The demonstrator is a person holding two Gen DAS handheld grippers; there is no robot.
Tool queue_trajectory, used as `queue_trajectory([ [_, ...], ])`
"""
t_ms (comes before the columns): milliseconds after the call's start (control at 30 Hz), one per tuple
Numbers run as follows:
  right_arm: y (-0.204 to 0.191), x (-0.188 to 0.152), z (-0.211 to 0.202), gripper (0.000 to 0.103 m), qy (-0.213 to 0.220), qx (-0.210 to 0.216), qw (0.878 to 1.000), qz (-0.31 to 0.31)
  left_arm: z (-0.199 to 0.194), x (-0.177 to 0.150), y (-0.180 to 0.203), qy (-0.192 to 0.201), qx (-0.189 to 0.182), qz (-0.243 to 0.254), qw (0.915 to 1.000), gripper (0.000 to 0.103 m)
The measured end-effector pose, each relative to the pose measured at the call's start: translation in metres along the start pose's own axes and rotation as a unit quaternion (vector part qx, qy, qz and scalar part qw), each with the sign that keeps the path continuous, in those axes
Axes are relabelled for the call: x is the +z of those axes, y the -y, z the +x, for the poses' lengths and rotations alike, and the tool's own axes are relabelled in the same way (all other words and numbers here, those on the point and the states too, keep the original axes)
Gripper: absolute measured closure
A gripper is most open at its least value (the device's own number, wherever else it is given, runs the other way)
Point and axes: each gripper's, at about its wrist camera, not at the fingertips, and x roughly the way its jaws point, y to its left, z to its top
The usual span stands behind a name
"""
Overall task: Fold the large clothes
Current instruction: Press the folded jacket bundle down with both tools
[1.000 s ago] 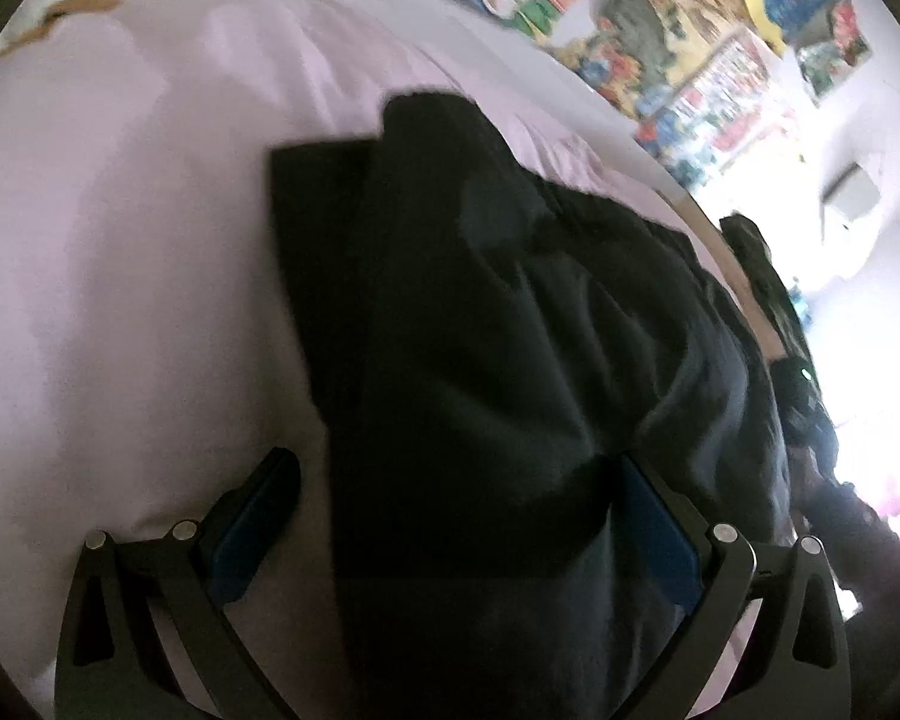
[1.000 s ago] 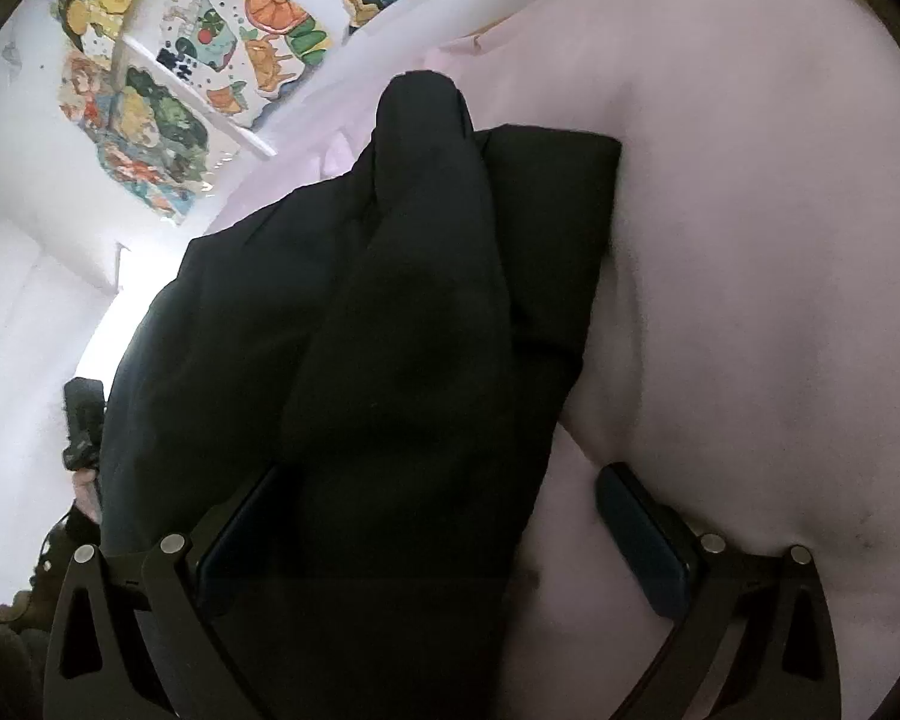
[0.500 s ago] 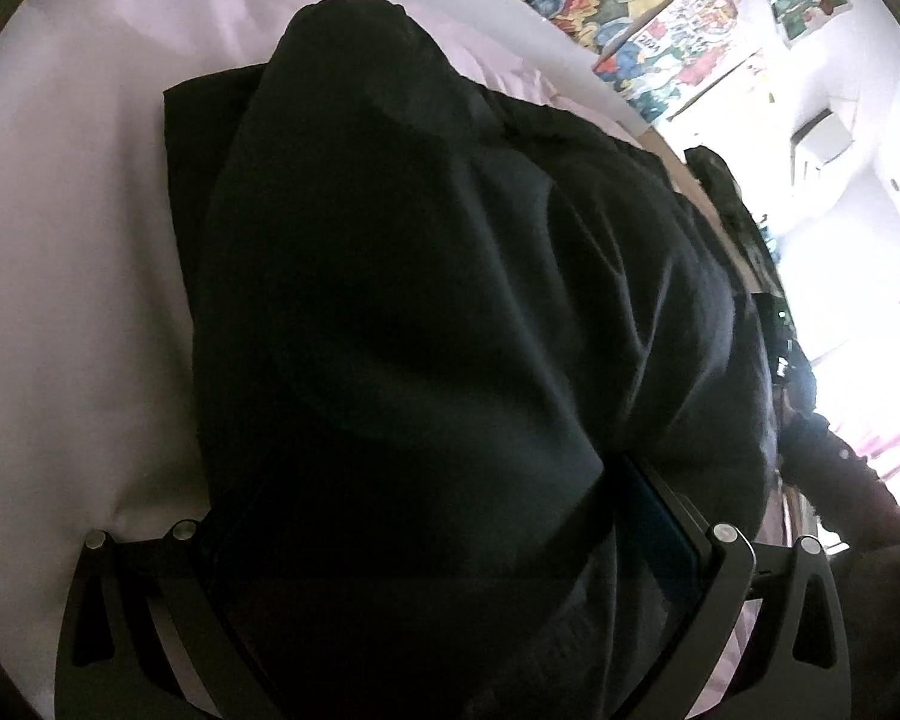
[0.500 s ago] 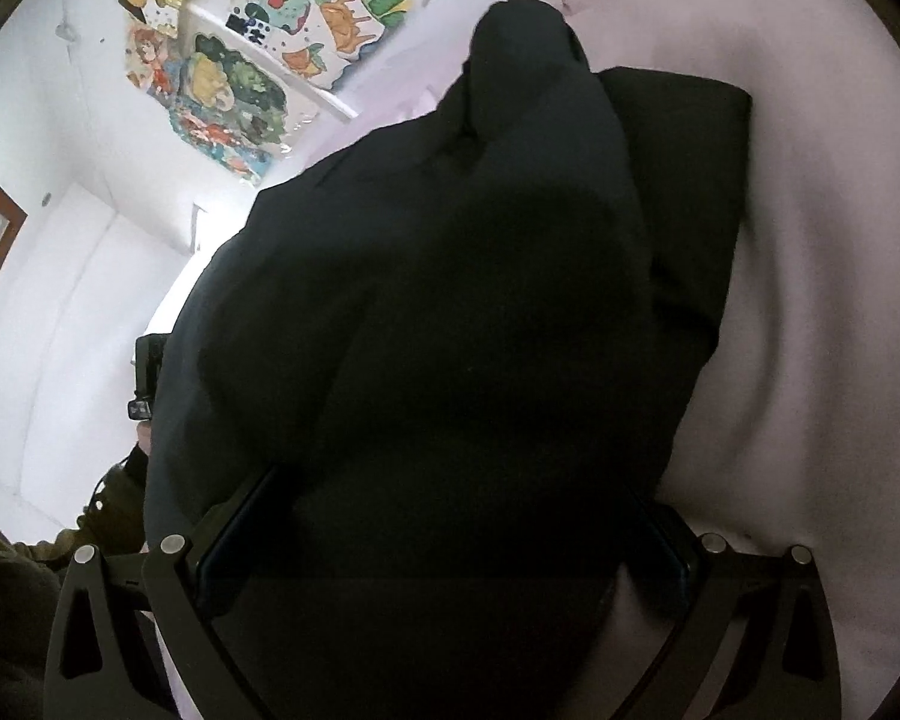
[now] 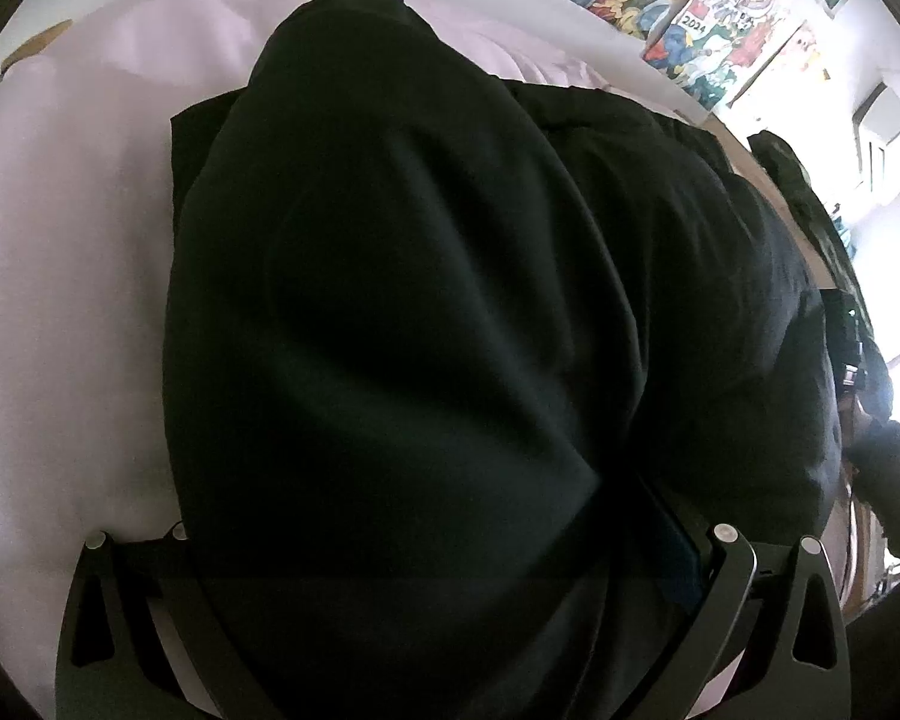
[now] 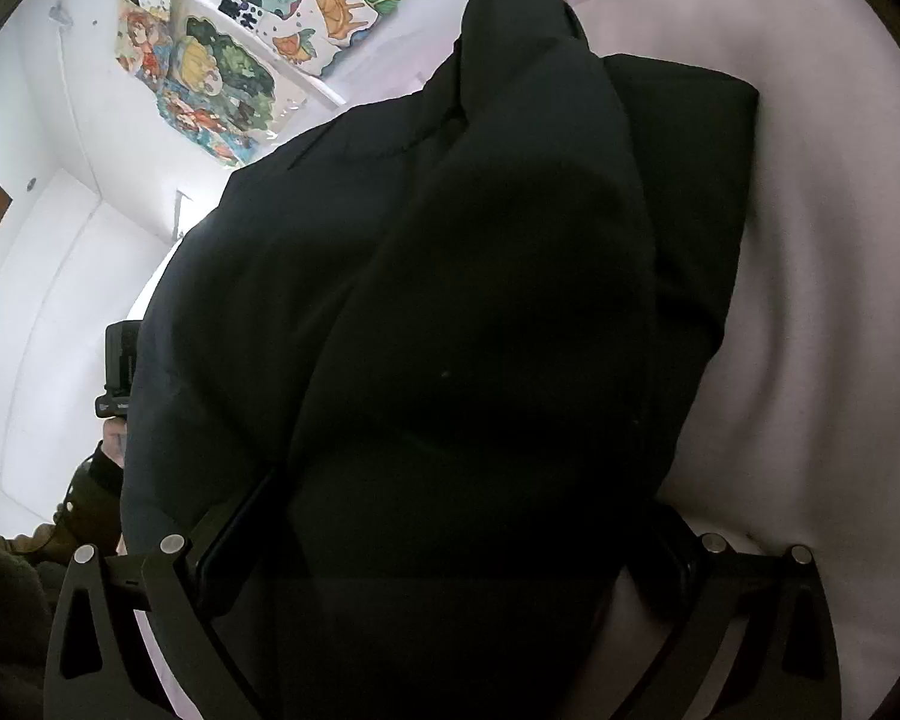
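Slippage is the risk: the black garment [image 5: 426,324], bunched in thick layers on the pale pink bed [image 5: 60,276], could spill sideways and undo the fold. Left fingers [image 5: 684,546] and right fingers [image 6: 234,534] stand wide on each gripper, cloth draped between them; whether either pinches it, I cannot tell.
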Motion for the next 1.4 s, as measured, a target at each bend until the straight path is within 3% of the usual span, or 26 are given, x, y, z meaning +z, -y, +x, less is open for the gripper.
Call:
queue_trajectory([
  [1400, 0.0078, 0.0056, -0.001, 0.0, 0.003, 0.003, 1.0, -0.003, -0.0008, -0.0048, 0.002, 0.001, 0.015, 0.003, 0.9999, 0.001],
])
